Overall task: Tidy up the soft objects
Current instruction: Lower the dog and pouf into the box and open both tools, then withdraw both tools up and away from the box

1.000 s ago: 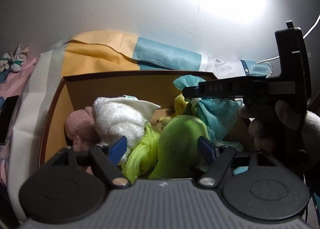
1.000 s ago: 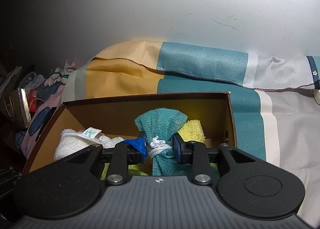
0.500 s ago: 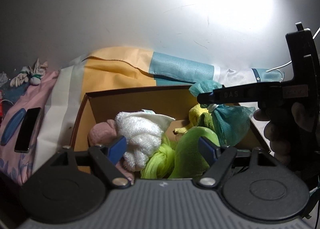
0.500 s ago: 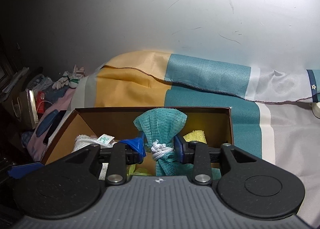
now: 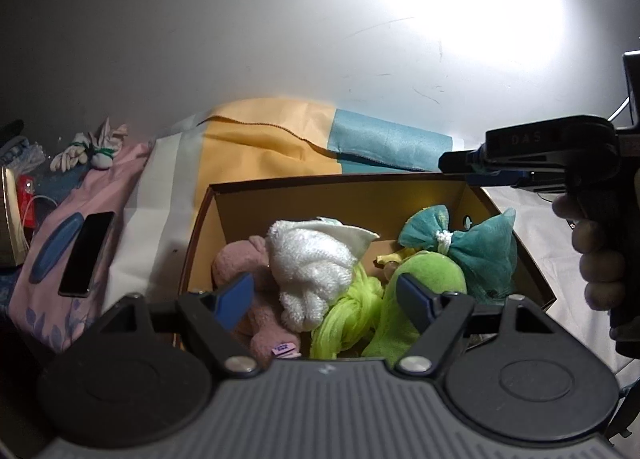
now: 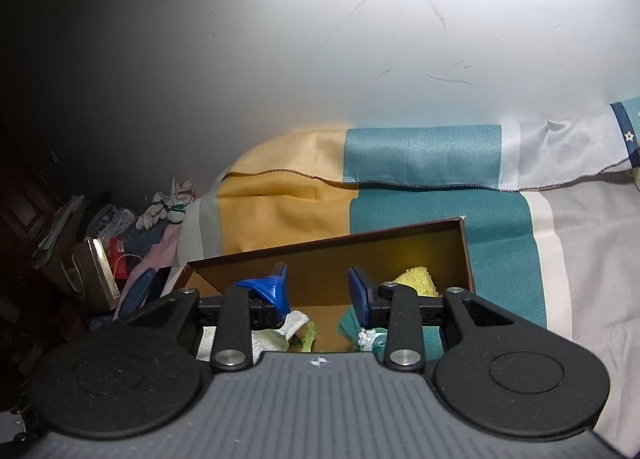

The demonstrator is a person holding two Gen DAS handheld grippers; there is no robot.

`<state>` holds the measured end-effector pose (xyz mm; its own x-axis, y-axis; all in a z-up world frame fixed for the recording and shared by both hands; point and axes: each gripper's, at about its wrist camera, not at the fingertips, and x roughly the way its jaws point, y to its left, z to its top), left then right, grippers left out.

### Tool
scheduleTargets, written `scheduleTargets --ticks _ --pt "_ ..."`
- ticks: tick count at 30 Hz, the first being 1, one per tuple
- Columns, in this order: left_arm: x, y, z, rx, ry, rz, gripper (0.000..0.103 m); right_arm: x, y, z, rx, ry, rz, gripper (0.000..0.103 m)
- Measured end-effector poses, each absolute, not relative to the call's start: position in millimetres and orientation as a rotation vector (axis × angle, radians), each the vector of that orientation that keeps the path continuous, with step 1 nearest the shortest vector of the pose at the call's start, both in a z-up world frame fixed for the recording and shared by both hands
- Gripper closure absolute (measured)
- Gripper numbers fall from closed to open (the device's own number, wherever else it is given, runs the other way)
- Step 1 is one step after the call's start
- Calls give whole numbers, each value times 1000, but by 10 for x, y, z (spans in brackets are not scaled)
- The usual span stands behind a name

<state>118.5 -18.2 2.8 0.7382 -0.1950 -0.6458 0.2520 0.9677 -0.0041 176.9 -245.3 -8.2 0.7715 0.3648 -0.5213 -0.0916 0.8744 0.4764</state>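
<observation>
A dark phone [image 5: 86, 253] lies on pink cloth [image 5: 52, 283] beside a striped sheet [image 6: 420, 183].

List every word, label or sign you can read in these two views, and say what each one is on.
"DAS": raised letters on the black right gripper, seen from the left wrist view.
Purple tag on the pink plush toy: print too small to read.
White star on the navy strip of the striped bedsheet: a sign, no words.
</observation>
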Motion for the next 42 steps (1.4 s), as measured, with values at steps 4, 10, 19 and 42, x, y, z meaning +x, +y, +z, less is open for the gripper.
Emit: scheduleTargets --ticks 4,10,19,42 --pt "1207 -167 61 104 700 -189 24 1603 -2437 54 432 598 255 86" --pt "1184 -158 124 134 695 -135 24 1376 -2367 223 398 535 221 86" --pt "1084 -151 222 148 696 -82 22 1007 -2273 414 374 472 151 86" --pt "677 -180 236 149 728 -62 22 273 -2042 384 259 493 16 86"
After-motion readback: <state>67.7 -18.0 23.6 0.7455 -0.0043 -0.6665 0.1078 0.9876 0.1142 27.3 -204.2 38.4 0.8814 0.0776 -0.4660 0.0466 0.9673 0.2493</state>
